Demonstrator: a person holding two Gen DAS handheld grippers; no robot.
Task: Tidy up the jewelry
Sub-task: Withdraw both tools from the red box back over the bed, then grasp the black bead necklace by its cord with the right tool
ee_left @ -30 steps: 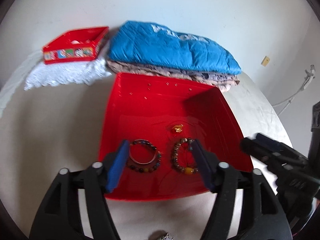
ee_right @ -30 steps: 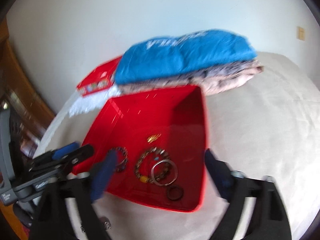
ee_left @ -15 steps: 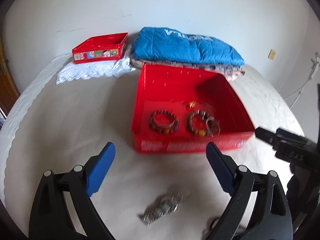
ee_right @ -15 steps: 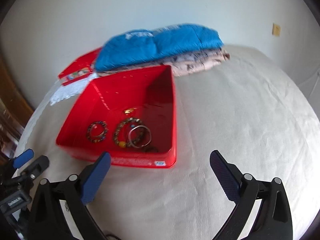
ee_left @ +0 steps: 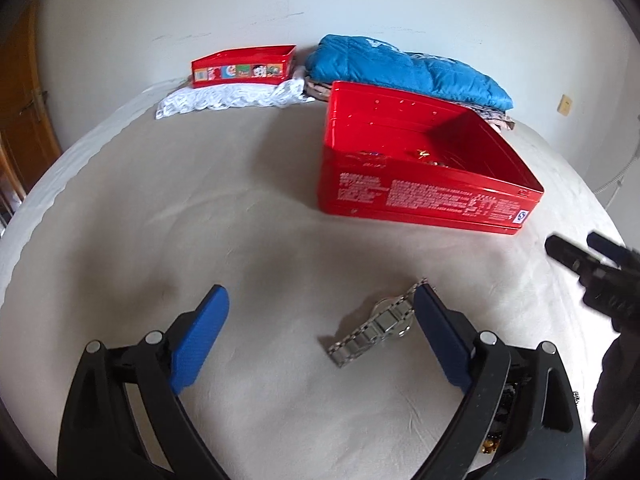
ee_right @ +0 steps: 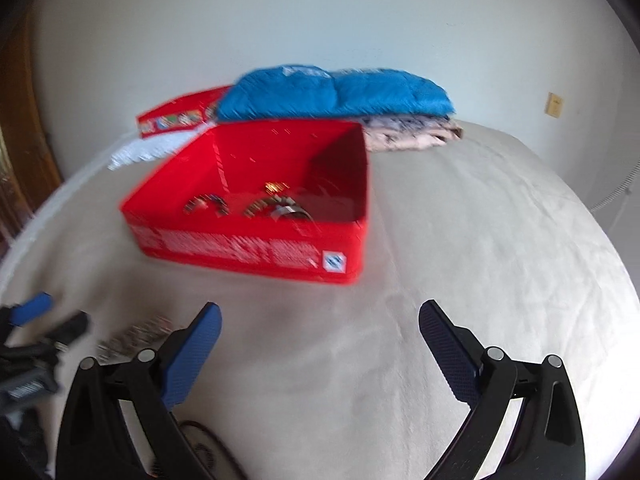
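Ahead of both grippers, a red tin (ee_left: 424, 196) sits on the bed (ee_left: 200, 216), with bracelets (ee_right: 256, 206) lying on its floor. Nearer, the left gripper (ee_left: 320, 320) hovers spread wide and empty over a metal watch (ee_left: 378, 326), whose band end lies just beside its right finger. Likewise, the right gripper (ee_right: 320, 334) is released, holding nothing.

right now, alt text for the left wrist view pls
The open left gripper hovers over a beige bedspread, a silver metal watch lying by its right finger. Beyond sits an open red tin holding jewelry.
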